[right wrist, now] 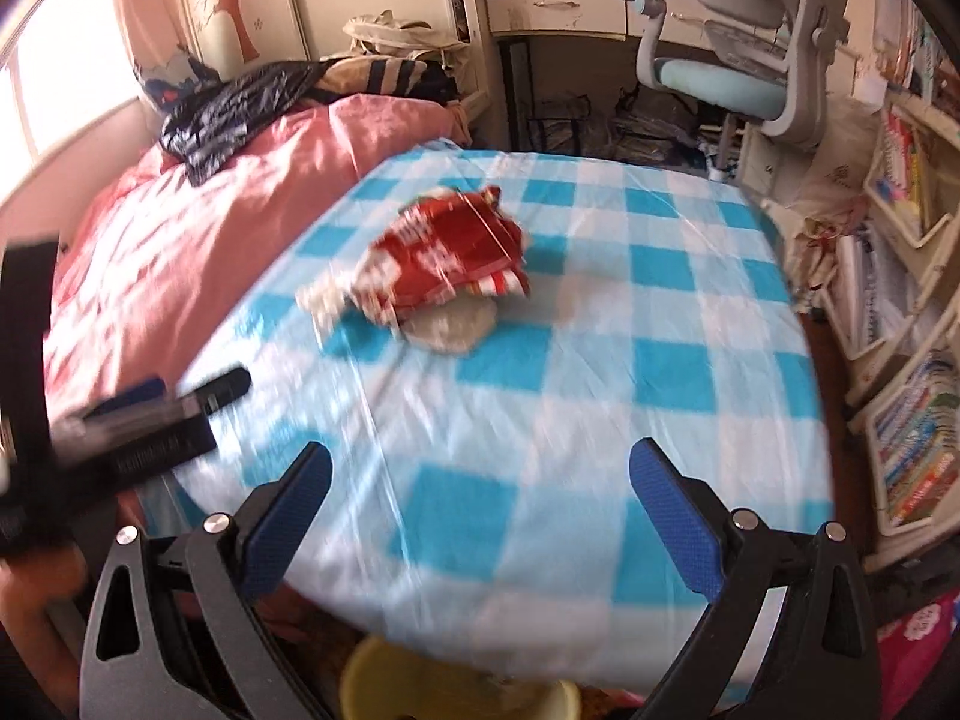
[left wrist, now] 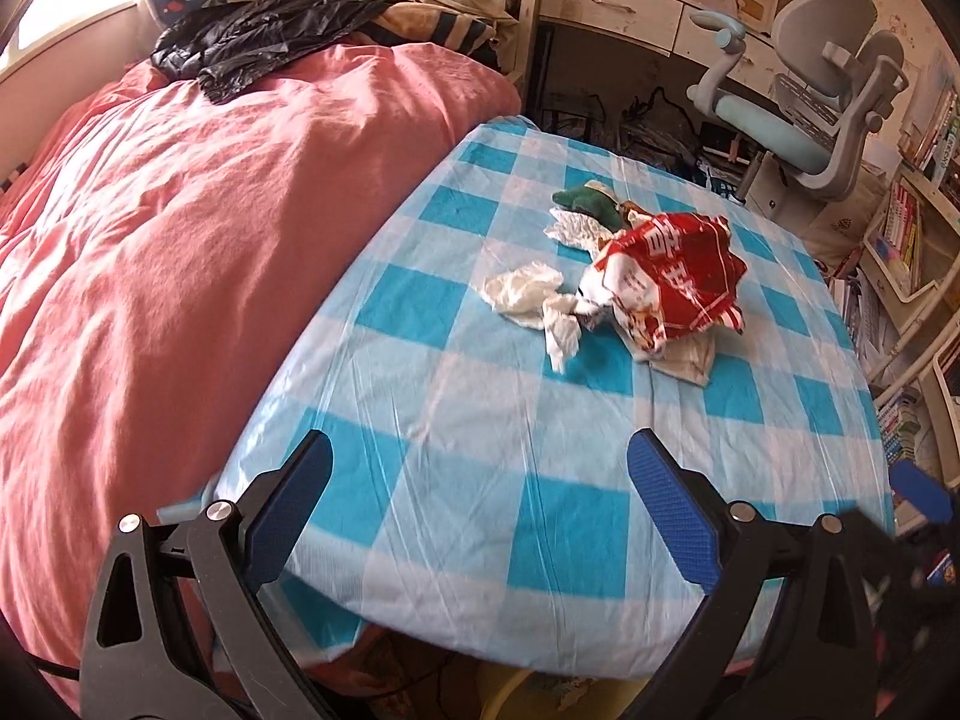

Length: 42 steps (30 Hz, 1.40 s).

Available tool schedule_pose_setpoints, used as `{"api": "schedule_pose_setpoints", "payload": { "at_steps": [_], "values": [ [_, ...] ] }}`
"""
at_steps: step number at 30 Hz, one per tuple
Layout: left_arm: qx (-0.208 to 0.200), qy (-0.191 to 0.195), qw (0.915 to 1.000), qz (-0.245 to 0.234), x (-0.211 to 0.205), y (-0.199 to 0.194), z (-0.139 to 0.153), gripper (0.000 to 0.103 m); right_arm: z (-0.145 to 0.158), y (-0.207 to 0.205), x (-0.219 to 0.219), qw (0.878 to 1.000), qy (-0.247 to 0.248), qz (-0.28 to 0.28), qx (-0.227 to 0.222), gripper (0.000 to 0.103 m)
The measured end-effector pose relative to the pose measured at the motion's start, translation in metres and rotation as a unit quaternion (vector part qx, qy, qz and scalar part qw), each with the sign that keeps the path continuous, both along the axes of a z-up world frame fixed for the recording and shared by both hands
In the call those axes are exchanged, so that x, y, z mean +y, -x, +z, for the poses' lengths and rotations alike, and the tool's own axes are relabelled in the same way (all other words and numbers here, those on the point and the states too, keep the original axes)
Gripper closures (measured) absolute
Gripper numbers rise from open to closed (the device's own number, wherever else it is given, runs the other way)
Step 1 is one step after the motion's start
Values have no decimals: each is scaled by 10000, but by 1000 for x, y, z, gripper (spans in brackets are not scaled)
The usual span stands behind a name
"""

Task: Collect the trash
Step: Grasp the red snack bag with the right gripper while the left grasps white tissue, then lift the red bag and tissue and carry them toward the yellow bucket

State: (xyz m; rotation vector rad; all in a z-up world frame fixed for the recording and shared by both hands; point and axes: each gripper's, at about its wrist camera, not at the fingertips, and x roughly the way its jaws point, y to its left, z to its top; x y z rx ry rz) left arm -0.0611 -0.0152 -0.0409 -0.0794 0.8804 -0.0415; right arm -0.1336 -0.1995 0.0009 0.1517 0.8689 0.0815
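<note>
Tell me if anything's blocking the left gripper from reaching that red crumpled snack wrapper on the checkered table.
Nothing visible is. Only bare blue-and-white checkered tablecloth lies between the open left gripper and the red crumpled snack wrapper. Crumpled white tissues lie beside the wrapper on its left, touching it, not across the straight path.

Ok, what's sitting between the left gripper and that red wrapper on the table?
Only bare checked tablecloth between the left gripper and the red wrapper; crumpled tissues lie beside the wrapper. The left wrist view shows it.
</note>
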Motion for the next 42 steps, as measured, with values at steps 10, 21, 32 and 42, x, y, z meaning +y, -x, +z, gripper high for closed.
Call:
{"api": "schedule_pose_setpoints", "payload": {
  "at_steps": [10,21,32,42],
  "values": [
    [172,118,9992,353,16,-54,0,8,-22,-152,28,9947,-639,-560,573,8],
    [384,47,9991,-157,1,-100,-8,8,-38,-111,-33,9937,-861,-131,706,38],
    [667,-49,9944,-819,-26,-134,-38,58,-30,-101,-65,9898,-1349,-207,404,99],
    [521,699,9915,-968,-13,-129,-20,80,-37,-101,-63,9939,-913,-193,593,35]
  ]
}}
